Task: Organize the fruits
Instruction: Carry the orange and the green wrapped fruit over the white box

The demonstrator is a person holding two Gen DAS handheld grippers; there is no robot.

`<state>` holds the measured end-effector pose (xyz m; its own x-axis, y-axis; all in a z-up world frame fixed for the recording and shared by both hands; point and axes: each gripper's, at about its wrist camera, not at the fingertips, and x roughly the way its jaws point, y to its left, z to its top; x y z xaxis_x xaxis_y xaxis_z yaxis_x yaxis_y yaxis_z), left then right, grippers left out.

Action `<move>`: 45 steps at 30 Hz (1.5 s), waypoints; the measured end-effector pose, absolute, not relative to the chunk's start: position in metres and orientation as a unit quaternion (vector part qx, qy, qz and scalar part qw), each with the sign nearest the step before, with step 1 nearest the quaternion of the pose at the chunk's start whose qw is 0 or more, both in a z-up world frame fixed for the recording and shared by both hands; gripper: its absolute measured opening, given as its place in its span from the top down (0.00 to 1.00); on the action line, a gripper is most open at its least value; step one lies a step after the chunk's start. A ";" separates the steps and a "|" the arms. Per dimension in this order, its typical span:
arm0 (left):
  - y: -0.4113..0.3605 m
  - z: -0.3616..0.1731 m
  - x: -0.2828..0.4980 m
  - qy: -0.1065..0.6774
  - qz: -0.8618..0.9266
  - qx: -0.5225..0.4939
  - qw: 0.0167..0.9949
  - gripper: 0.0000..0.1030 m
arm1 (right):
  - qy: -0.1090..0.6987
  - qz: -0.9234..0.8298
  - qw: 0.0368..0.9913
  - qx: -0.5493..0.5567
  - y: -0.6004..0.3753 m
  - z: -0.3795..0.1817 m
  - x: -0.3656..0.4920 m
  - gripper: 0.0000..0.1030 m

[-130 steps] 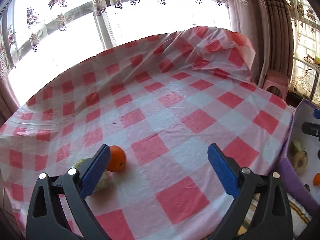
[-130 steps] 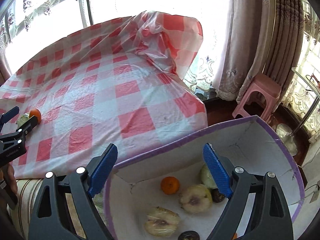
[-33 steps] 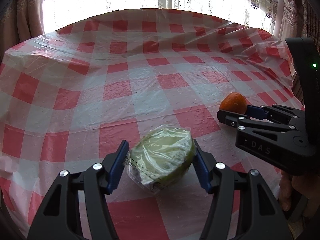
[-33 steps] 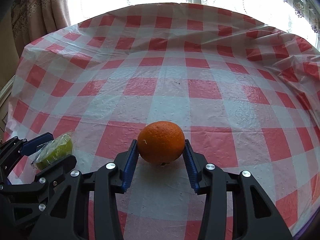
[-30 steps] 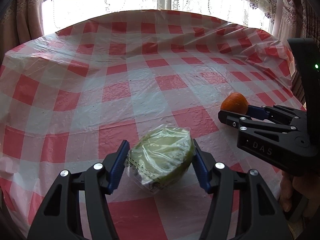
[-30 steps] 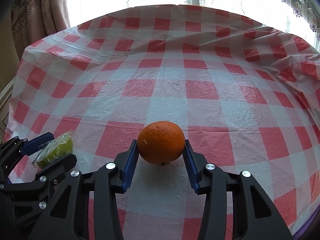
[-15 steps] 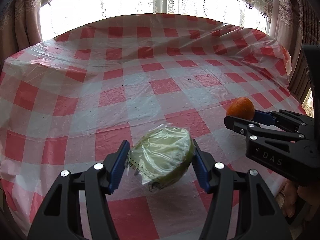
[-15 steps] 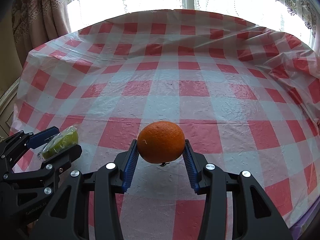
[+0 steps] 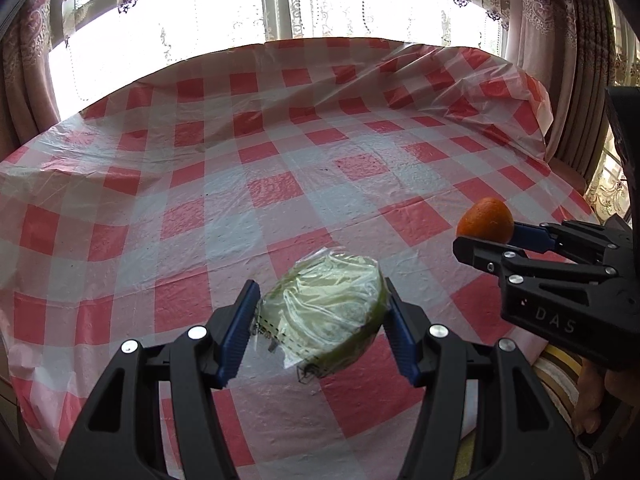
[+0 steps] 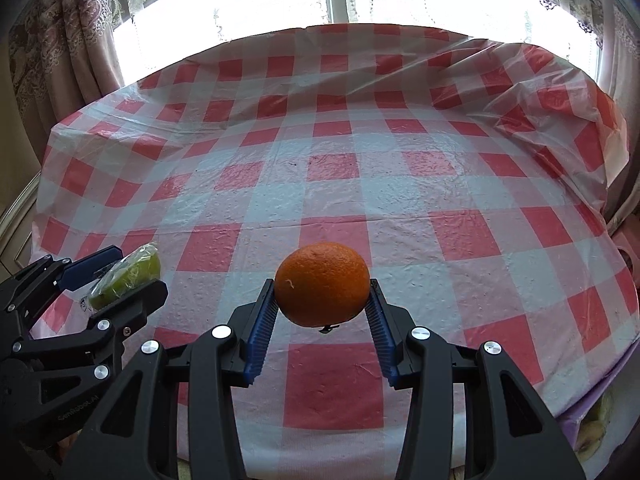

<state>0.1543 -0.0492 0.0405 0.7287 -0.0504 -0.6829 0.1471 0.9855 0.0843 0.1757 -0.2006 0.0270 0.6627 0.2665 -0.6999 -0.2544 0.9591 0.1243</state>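
My left gripper (image 9: 320,312) is shut on a green fruit wrapped in clear plastic (image 9: 326,312) and holds it above the red-and-white checked tablecloth (image 9: 280,184). My right gripper (image 10: 322,300) is shut on an orange (image 10: 322,282), also lifted off the cloth. In the left wrist view the right gripper (image 9: 480,236) with the orange (image 9: 486,220) is at the right. In the right wrist view the left gripper (image 10: 120,272) with the wrapped fruit (image 10: 128,272) is at the left.
The purple-rimmed box (image 10: 592,424) with fruit in it shows at the lower right corner of the right wrist view, beyond the table's edge. Curtains (image 10: 68,40) and a bright window stand behind the table. The cloth bunches up at the far right (image 9: 500,92).
Both grippers have lifted their fruits off the cloth and pulled back toward the near edge of the table. Earlier, both were open and the fruits lay on the cloth.
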 end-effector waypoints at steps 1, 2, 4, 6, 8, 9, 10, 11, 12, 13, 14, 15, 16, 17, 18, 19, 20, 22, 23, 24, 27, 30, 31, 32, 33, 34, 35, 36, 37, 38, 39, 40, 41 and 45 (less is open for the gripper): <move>-0.054 0.041 0.153 0.364 -0.056 0.070 0.927 0.41 | 0.386 0.141 0.912 0.010 -0.205 0.027 0.173 0.57; -0.057 0.042 0.152 0.364 -0.059 0.073 0.927 0.41 | 0.387 0.139 0.912 0.013 -0.210 0.028 0.171 0.57; -0.064 0.045 0.150 0.362 -0.066 0.077 0.927 0.41 | 0.387 0.135 0.912 0.017 -0.220 0.029 0.167 0.57; -0.072 0.047 0.147 0.361 -0.072 0.083 0.926 0.41 | 0.387 0.132 0.912 0.016 -0.229 0.030 0.161 0.57; -0.079 0.049 0.144 0.360 -0.079 0.089 0.925 0.41 | 0.389 0.129 0.912 0.018 -0.238 0.030 0.155 0.57; -0.084 0.049 0.143 0.359 -0.083 0.094 0.925 0.41 | 0.390 0.127 0.912 0.019 -0.244 0.030 0.151 0.57; -0.088 0.050 0.141 0.359 -0.086 0.099 0.924 0.41 | 0.391 0.125 0.912 0.020 -0.250 0.030 0.148 0.57; -0.093 0.050 0.140 0.358 -0.090 0.104 0.924 0.41 | 0.392 0.122 0.912 0.023 -0.256 0.029 0.145 0.57; -0.096 0.051 0.139 0.358 -0.093 0.106 0.923 0.41 | 0.392 0.120 0.912 0.025 -0.262 0.029 0.142 0.57; -0.100 0.051 0.138 0.358 -0.096 0.109 0.922 0.41 | 0.393 0.116 0.912 0.027 -0.269 0.029 0.139 0.57; -0.104 0.052 0.137 0.357 -0.099 0.114 0.922 0.41 | 0.393 0.112 0.913 0.027 -0.275 0.030 0.137 0.57; -0.108 0.053 0.136 0.356 -0.102 0.118 0.921 0.41 | 0.392 0.106 0.913 0.028 -0.283 0.030 0.134 0.57; -0.112 0.054 0.136 0.355 -0.105 0.122 0.921 0.41 | 0.393 0.102 0.913 0.029 -0.290 0.029 0.131 0.57; -0.117 0.055 0.135 0.354 -0.109 0.126 0.920 0.41 | 0.395 0.097 0.913 0.031 -0.297 0.029 0.128 0.57; -0.122 0.056 0.134 0.353 -0.113 0.130 0.920 0.41 | 0.396 0.092 0.913 0.032 -0.305 0.028 0.124 0.57; -0.128 0.057 0.132 0.352 -0.118 0.135 0.919 0.41 | 0.397 0.085 0.913 0.032 -0.313 0.026 0.121 0.57; -0.134 0.058 0.131 0.351 -0.123 0.139 0.918 0.41 | 0.400 0.078 0.913 0.033 -0.322 0.025 0.117 0.57; -0.149 0.060 0.129 0.349 -0.137 0.147 0.915 0.41 | 0.405 0.063 0.911 0.036 -0.340 0.021 0.110 0.57; -0.157 0.060 0.127 0.348 -0.145 0.151 0.914 0.41 | 0.408 0.055 0.911 0.037 -0.349 0.019 0.107 0.57; -0.165 0.061 0.126 0.347 -0.154 0.155 0.912 0.41 | 0.411 0.046 0.910 0.039 -0.359 0.017 0.104 0.57; -0.195 0.061 0.121 0.344 -0.183 0.170 0.905 0.41 | 0.419 0.018 0.907 0.041 -0.390 0.012 0.095 0.57; -0.226 0.060 0.117 0.343 -0.216 0.180 0.896 0.41 | 0.425 -0.011 0.904 0.039 -0.419 0.010 0.088 0.57; -0.236 0.059 0.114 0.342 -0.226 0.186 0.893 0.41 | 0.428 -0.019 0.903 0.037 -0.427 0.009 0.086 0.57; -0.248 0.057 0.112 0.341 -0.235 0.194 0.889 0.41 | 0.429 -0.027 0.902 0.034 -0.435 0.009 0.085 0.57; -0.260 0.056 0.110 0.340 -0.245 0.201 0.885 0.41 | 0.430 -0.037 0.902 0.031 -0.442 0.009 0.083 0.57; -0.271 0.054 0.108 0.339 -0.256 0.207 0.881 0.41 | 0.432 -0.044 0.900 0.027 -0.449 0.008 0.082 0.57; -0.281 0.052 0.106 0.339 -0.266 0.212 0.877 0.41 | 0.436 -0.048 0.899 0.022 -0.454 0.007 0.081 0.57; -0.291 0.050 0.104 0.339 -0.275 0.217 0.873 0.41 | 0.439 -0.052 0.897 0.017 -0.458 0.006 0.080 0.57; -0.301 0.048 0.102 0.339 -0.283 0.222 0.869 0.41 | 0.441 -0.058 0.895 0.011 -0.462 0.004 0.079 0.57; -0.310 0.045 0.101 0.339 -0.291 0.226 0.866 0.41 | 0.444 -0.064 0.894 0.003 -0.466 0.003 0.078 0.57; -0.318 0.043 0.099 0.341 -0.298 0.230 0.862 0.41 | 0.447 -0.069 0.892 -0.004 -0.469 0.001 0.077 0.57; -0.326 0.040 0.098 0.342 -0.305 0.233 0.858 0.41 | 0.450 -0.074 0.890 -0.008 -0.472 -0.001 0.077 0.57; -0.334 0.037 0.096 0.343 -0.312 0.238 0.854 0.41 | 0.452 -0.077 0.889 -0.008 -0.476 -0.002 0.077 0.57; -0.363 0.023 0.089 0.352 -0.336 0.254 0.836 0.41 | 0.462 -0.091 0.882 -0.009 -0.489 -0.008 0.077 0.57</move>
<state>0.0895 -0.3627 0.0229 0.5261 -0.3828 -0.7594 0.7409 0.6447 0.1883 0.0769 -0.4888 -0.0076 0.5573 -0.1685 -0.8130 0.1515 0.9834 -0.1000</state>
